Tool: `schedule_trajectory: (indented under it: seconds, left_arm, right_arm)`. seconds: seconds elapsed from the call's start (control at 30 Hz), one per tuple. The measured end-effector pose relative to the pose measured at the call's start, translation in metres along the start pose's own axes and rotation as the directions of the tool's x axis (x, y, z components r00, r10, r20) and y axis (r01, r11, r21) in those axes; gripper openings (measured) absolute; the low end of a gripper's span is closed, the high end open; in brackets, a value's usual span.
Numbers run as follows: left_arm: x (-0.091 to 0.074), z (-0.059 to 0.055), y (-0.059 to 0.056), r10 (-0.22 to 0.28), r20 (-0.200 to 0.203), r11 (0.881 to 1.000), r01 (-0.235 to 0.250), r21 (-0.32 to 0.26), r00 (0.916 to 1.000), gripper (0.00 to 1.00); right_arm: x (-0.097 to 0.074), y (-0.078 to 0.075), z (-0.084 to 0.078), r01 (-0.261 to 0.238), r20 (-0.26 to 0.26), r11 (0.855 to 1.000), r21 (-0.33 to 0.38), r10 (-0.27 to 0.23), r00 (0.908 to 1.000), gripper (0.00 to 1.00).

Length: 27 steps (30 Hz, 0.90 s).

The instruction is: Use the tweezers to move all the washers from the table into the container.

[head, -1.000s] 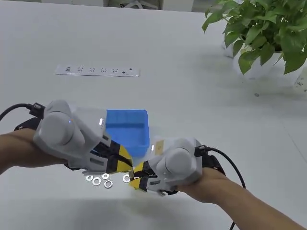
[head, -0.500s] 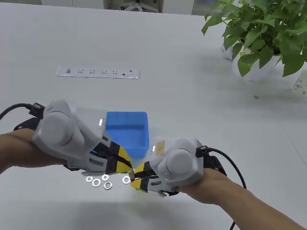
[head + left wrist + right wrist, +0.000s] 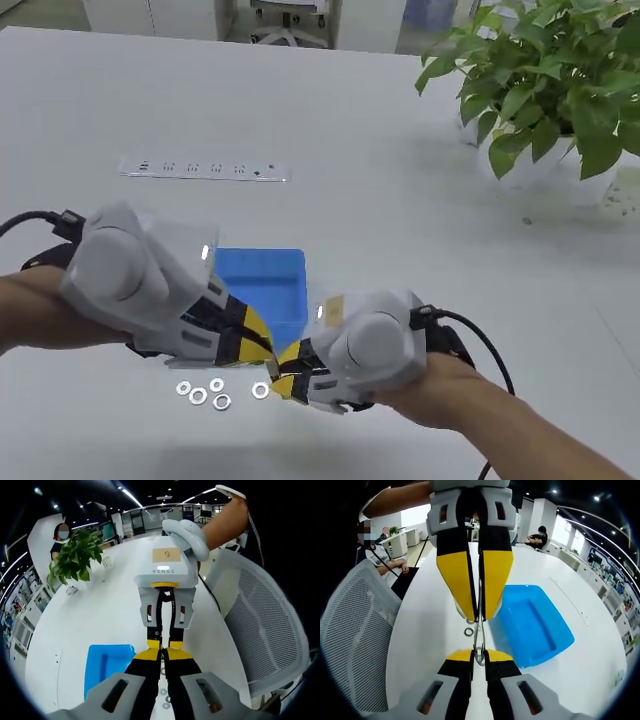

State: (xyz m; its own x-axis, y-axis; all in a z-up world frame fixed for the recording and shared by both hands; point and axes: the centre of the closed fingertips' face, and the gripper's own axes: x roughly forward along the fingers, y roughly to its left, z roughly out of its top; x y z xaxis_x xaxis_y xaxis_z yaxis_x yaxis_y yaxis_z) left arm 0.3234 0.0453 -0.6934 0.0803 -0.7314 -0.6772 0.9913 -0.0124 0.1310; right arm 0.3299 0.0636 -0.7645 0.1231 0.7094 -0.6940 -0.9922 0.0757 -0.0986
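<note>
The washers point(image 3: 198, 396) lie in a loose cluster on the white table point(image 3: 400, 200), at the lower left-centre of the head view. They are just below the blue container point(image 3: 262, 285) and outside it. The thin tweezers point(image 3: 479, 630) run between the two grippers, which meet tip to tip. The left gripper point(image 3: 161, 655) and the right gripper point(image 3: 479, 659) are each clenched on the tweezers.

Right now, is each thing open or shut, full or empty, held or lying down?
left gripper, shut on the tweezers.
right gripper, shut on the tweezers too.
tweezers, held between both grippers.
washers, five lying flat beside the container, none picked up.
container, open on top, empty.
</note>
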Motion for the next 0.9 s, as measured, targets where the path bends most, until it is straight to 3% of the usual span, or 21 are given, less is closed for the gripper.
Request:
schedule_trajectory:
  seconds: [0.37, 0.9]
  left_arm:
    - [-0.008, 0.010, 0.008, 0.013, 0.000, 1.000, -0.013, 0.026, 0.9999, 0.06]
    - [-0.020, 0.019, 0.035, 0.044, 0.002, 0.997, -0.044, 0.059, 0.9990, 0.06]
  right_arm:
    - [-0.010, -0.011, 0.010, 0.022, 0.007, 1.000, -0.016, -0.021, 0.9997, 0.10]
    - [-0.017, -0.040, 0.024, 0.048, 0.019, 0.997, -0.055, -0.047, 0.9987, 0.10]
